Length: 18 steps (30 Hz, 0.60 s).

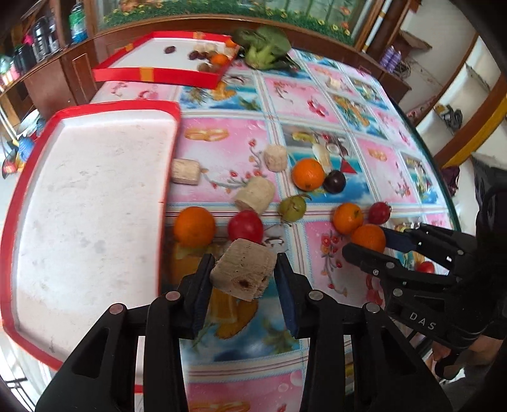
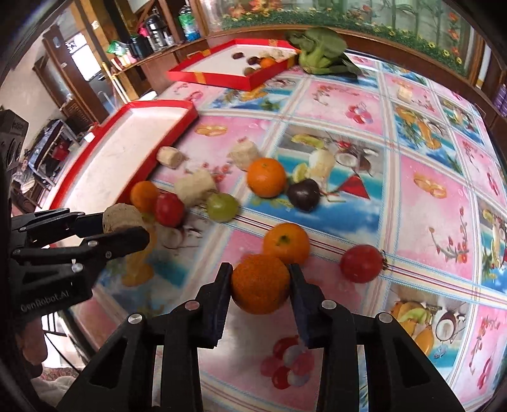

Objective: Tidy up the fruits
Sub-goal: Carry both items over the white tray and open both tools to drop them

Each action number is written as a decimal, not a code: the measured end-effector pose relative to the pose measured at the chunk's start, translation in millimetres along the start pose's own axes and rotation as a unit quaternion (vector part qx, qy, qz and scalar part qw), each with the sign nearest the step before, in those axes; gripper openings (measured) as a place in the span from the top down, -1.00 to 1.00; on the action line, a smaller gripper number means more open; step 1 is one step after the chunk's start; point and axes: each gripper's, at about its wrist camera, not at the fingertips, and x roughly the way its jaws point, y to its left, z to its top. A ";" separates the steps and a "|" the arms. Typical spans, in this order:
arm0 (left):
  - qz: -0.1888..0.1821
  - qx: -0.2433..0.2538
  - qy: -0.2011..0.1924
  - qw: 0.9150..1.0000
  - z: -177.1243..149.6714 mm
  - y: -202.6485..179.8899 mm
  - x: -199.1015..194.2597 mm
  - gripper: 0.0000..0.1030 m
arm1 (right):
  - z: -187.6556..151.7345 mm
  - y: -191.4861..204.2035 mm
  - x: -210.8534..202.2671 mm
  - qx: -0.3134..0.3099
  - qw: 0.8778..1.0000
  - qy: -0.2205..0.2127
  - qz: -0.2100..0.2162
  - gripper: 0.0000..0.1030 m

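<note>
The near red tray (image 1: 88, 202) lies bare and open from above, its raised rim the only bar on that side, with one pale chunk (image 1: 186, 171) touching its edge and an orange (image 1: 194, 226) just beside it. Between the left gripper (image 1: 244, 269) and right gripper (image 2: 260, 282) the cloth (image 1: 320, 263) is clear. Beyond them fruit crowds the way: a red fruit (image 1: 245, 225), green fruit (image 1: 292, 207), oranges and a dark plum (image 1: 334, 181) sit close together.

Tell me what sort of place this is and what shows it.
Probably a lived-in home, a dining or living room. A table under a fruit-print tablecloth, wooden shelving with bottles and flasks behind it, and shoes on shelves at the side suggest a household.
</note>
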 end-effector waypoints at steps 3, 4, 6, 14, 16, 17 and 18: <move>-0.001 -0.028 -0.009 1.000 -1.5 18.8 -14.0 0.30 | 5.4 20.0 -5.1 -0.023 1.000 -0.006 0.018 0.30; 0.001 -0.035 -0.013 0.999 -2.5 24.5 -18.2 0.30 | 8.2 28.3 -6.7 -0.032 0.999 -0.008 0.026 0.30; 0.004 -0.049 -0.019 0.999 -4.7 37.8 -26.3 0.30 | 14.0 44.2 -8.8 -0.049 0.998 -0.012 0.040 0.30; 0.018 -0.111 -0.034 0.993 -19.6 95.8 -45.6 0.30 | 40.6 102.8 -4.7 -0.088 0.990 -0.013 0.105 0.31; 0.023 -0.123 -0.032 0.992 -25.9 109.0 -46.7 0.30 | 45.8 117.1 -3.2 -0.094 0.988 -0.011 0.126 0.31; 0.026 -0.127 -0.030 0.991 -28.8 115.1 -46.2 0.30 | 47.2 124.2 -2.6 -0.099 0.986 -0.010 0.133 0.31; 0.029 -0.130 -0.028 0.991 -31.1 117.9 -45.5 0.30 | 48.8 132.2 -1.3 -0.106 0.984 -0.009 0.140 0.31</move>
